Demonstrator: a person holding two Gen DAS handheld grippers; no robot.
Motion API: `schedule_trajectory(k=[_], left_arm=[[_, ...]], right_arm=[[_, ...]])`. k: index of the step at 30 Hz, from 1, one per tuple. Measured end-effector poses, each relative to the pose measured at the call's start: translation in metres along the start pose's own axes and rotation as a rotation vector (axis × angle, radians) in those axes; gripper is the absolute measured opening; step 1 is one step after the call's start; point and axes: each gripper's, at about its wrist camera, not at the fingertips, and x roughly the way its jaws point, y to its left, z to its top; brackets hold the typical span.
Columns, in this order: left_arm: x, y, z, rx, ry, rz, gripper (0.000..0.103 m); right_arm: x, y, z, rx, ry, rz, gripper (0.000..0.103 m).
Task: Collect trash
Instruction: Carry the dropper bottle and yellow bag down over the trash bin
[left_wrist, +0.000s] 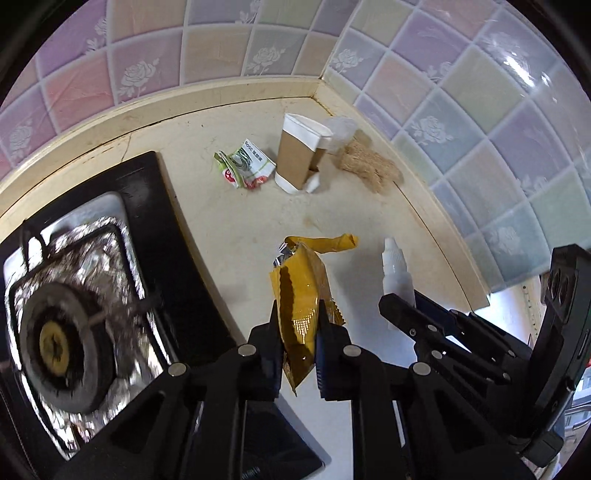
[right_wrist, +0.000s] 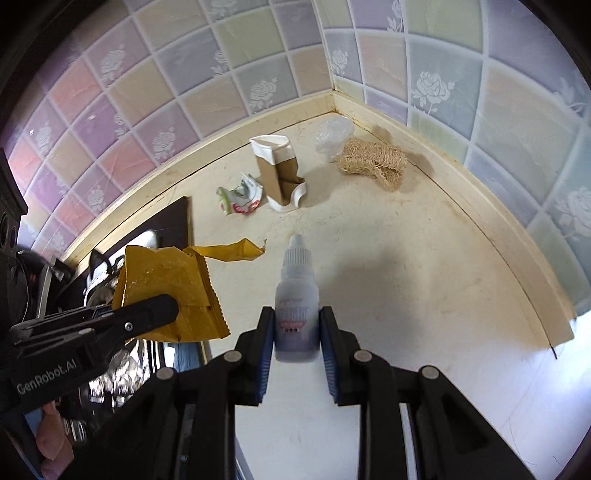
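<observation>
My left gripper (left_wrist: 297, 314) is shut on a torn yellow foil wrapper (left_wrist: 301, 291), held above the cream counter (left_wrist: 236, 229). From the right wrist view the same wrapper (right_wrist: 173, 291) hangs at the left in the left gripper (right_wrist: 162, 308). My right gripper (right_wrist: 297, 321) is shut on a small white dropper bottle (right_wrist: 297, 295), cap pointing away. In the left wrist view that bottle (left_wrist: 397, 271) shows at the right, clamped in the right gripper (left_wrist: 397, 304). A crushed paper cup (left_wrist: 299, 155) and a crumpled green-and-white wrapper (left_wrist: 245, 166) lie near the back corner.
A gas stove (left_wrist: 81, 295) with foil around its burner fills the left. A loofah scrub (left_wrist: 369, 166) and a clear plastic scrap (left_wrist: 341, 131) sit in the tiled corner. Pastel tiled walls (right_wrist: 480, 110) bound the counter at the back and right.
</observation>
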Motion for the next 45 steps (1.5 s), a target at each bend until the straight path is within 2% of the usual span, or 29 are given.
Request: schedule_trajectory(k=[8,15,24,28,34,39,45], left_arm=[[-0.052,-0.039,-0.079,0.011,-0.088,0.039,0.012],[-0.091,-0.087,-0.165,0.036,-0.18,0.097,0.012],[-0.099,-0.134,-0.276,0.045,-0.173,0.14,0.012],[-0.089,-0.143,-0.315,0.063,-0.133,0.166,0.012],[-0.07,-0.139,-0.351,0.073,-0.073,0.194,0.012],[-0.044,-0.13,-0.367,0.081,-0.028,0.186,0.012],[0.02,-0.107,-0.39,0.09,0.058,0.161,0.012]], right_arm=[[-0.073,-0.006,-0.057,-0.082,-0.07,0.039,0.024],[-0.135,-0.021,-0.123,-0.151,-0.113,0.057,0.024],[-0.179,-0.045,-0.218,-0.231,-0.103,0.069,0.024],[-0.18,-0.053,-0.257,-0.247,-0.072,0.069,0.024],[-0.159,-0.061,-0.297,-0.226,-0.003,0.062,0.025],[-0.127,-0.067,-0.327,-0.195,0.071,0.044,0.025],[-0.069,-0.085,-0.364,-0.13,0.153,0.011,0.025]])
